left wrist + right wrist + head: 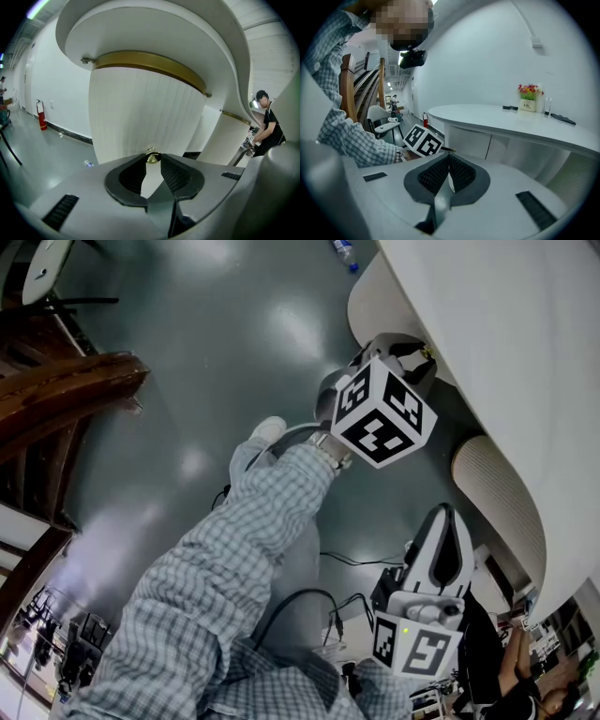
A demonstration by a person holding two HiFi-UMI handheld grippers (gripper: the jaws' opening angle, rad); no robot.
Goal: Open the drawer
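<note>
Left gripper (152, 161): jaws clenched on a small brass knob (151, 158), pinched right at the tips; the pads behind it stand apart. Behind the knob, a white ribbed column (140, 117) with a brass band (150, 65) at its top, under the curved overhang of the counter (154, 28).

Right gripper (449, 157): jaws closed tip to tip, nothing held. Just past them, the left gripper's marker cube (423, 140), with its brass-tipped nose against the drawer (465, 138). The drawer is a flat white panel directly under the counter top, centre of the frame. It looks flush with the panel to its right.

Head view: the left gripper sits upper centre, nose tucked under the counter edge between two ribbed columns. The right gripper is lower right, well apart from it, near no part of the drawer. A plaid sleeve (262, 512) runs up from lower left to the left gripper.

Surroundings: grey glossy floor (216, 352); wooden stairs (56, 399) at left. A flower pot (528, 101) stands on the counter top, far right. A red fire extinguisher (42, 115) stands by the wall at left. A person in black (268, 124) is at the right edge.
</note>
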